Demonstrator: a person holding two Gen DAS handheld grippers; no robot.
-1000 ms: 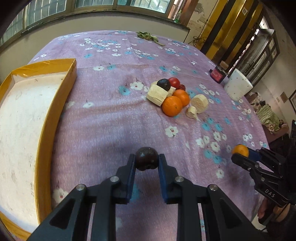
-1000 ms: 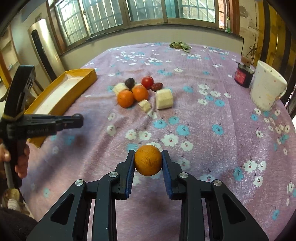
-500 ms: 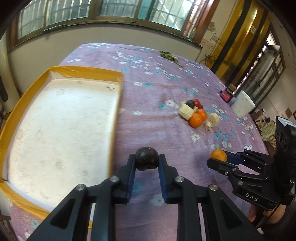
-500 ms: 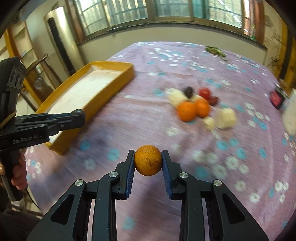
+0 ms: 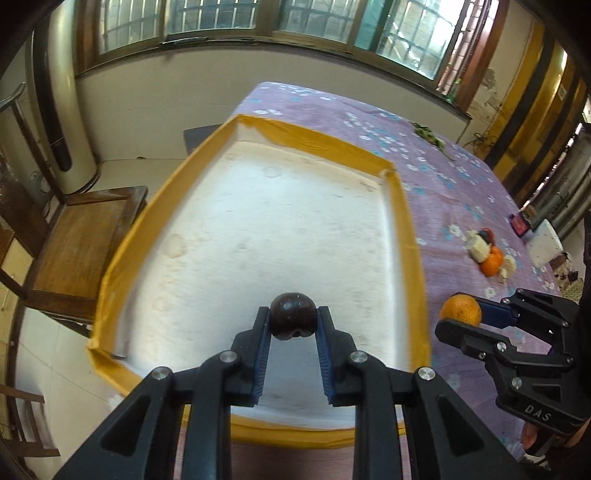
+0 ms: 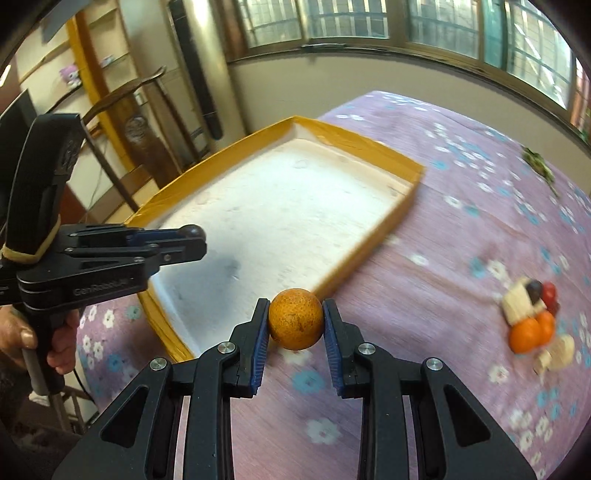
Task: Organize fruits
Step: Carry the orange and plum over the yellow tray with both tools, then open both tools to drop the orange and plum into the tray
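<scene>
Fruit: left tongs [image 5: 293,325] clamp a dark plum [image 5: 293,319] above the yellow tray [image 5: 406,229]; right tongs [image 6: 295,325] grip an orange [image 6: 295,318] just beside the tray's edge

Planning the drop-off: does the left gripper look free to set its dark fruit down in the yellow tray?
Probably yes. The left gripper holds the dark fruit over the yellow tray, whose white floor below looks bare.

windows [image 5: 229,26]: barred, daylit | wall [image 5: 155,107]: cream | chair [image 5: 81,243]: wooden | floor [image 5: 44,362]: pale tile
</scene>
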